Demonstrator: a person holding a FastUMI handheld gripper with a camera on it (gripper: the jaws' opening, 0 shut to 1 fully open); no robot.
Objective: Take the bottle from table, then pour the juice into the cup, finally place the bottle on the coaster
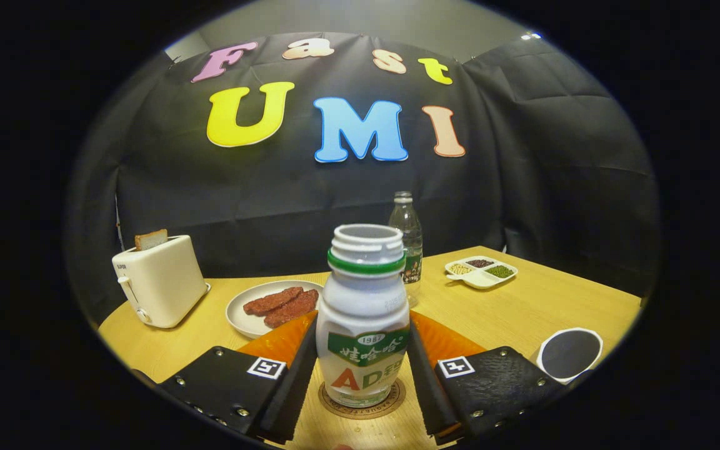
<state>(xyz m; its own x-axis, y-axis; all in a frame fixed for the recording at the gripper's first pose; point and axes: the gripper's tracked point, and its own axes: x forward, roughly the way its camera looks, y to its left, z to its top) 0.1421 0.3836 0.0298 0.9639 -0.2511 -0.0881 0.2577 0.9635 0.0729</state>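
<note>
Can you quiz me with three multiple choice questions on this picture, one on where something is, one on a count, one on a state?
1. Where does the white bottle stand?
A. on the round coaster
B. on the plate
C. beside the toaster

2. How many compartments of the small divided dish hold food?
A. one
B. three
C. five

3. The white bottle's mouth is
A. capped
B. uncapped
C. corked

Answers: 1 A, its base sits on the coaster, between the fingers of the gripper. 2 B, three fillings show. 3 B, the threaded neck ends in an open rim.
</note>
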